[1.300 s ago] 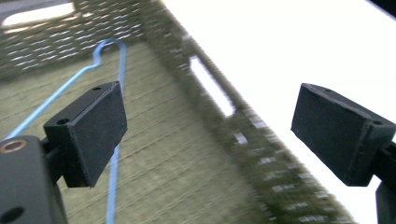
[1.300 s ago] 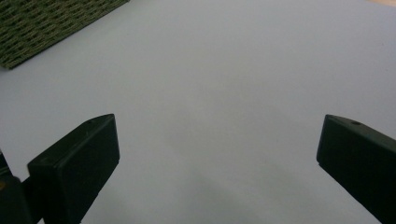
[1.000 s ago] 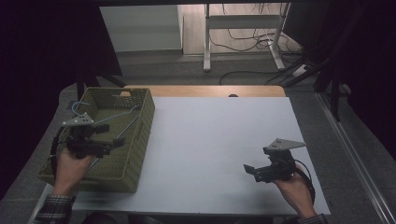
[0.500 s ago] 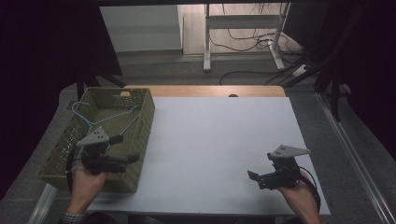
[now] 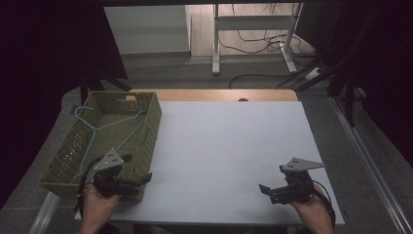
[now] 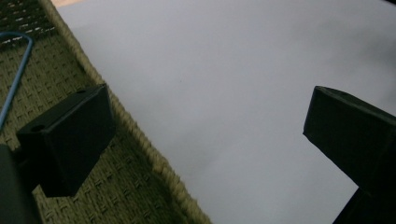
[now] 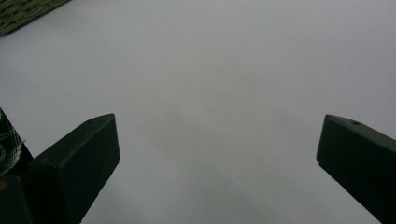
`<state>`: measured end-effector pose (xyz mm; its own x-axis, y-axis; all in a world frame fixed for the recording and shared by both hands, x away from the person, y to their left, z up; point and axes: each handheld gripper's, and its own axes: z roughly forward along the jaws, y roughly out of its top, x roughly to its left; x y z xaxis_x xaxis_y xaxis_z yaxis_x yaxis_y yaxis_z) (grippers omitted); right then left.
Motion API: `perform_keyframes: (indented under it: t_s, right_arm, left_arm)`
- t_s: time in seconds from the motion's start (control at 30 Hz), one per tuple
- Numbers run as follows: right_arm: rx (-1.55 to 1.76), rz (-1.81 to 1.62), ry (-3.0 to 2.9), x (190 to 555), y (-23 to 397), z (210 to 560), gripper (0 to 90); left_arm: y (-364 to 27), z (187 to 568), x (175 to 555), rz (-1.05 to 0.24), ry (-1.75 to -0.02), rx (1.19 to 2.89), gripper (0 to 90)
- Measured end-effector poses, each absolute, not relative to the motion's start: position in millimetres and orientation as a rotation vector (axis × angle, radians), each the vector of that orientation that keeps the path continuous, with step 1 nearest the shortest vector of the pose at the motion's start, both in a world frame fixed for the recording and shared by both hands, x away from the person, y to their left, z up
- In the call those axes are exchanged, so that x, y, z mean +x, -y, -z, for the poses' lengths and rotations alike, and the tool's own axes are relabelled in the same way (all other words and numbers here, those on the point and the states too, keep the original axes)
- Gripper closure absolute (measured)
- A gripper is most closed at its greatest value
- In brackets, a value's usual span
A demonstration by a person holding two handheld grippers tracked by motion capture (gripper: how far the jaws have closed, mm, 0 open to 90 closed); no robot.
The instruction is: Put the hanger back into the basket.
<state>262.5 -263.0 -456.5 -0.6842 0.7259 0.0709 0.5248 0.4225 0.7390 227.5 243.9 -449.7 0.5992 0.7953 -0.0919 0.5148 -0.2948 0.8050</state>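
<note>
- Left gripper (image 5: 139,179): jaws wide, just opened further, empty, straddling the woven basket (image 5: 146,141) rim.
- Blue wire hanger (image 5: 95,129): in basket, beyond the jaws.
- Right gripper (image 5: 267,189): jaws wide, empty, above white table (image 5: 229,146).

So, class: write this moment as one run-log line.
left tongs: open, empty, at basket near corner | hanger: in basket | right tongs: open, empty, over table

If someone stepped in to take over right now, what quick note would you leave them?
Left tongs: open, nothing between them, at the near right corner of the green basket.
Right tongs: open, empty, over the white table.
Blue hanger: lying inside the basket, untouched.
Done: hanger is in the basket.
Left: nothing else to move is visible on the table.
</note>
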Motion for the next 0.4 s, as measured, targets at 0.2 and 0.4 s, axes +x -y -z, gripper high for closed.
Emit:
perform_keyframes:
  t_s: [0.2, 0.4]
  right_arm:
    - [1.098, -1.098, -2.437, 261.9, 263.2, 463.5, 0.0]
    - [1.084, -1.074, -2.45, 262.8, 261.5, 466.6, 0.0]
  left_arm:
    - [-241.9, 463.5, 227.9, -0.432, -1.076, 2.016, 2.2]
    - [-244.6, 465.6, 230.1, -0.404, -1.068, 2.003, 2.5]
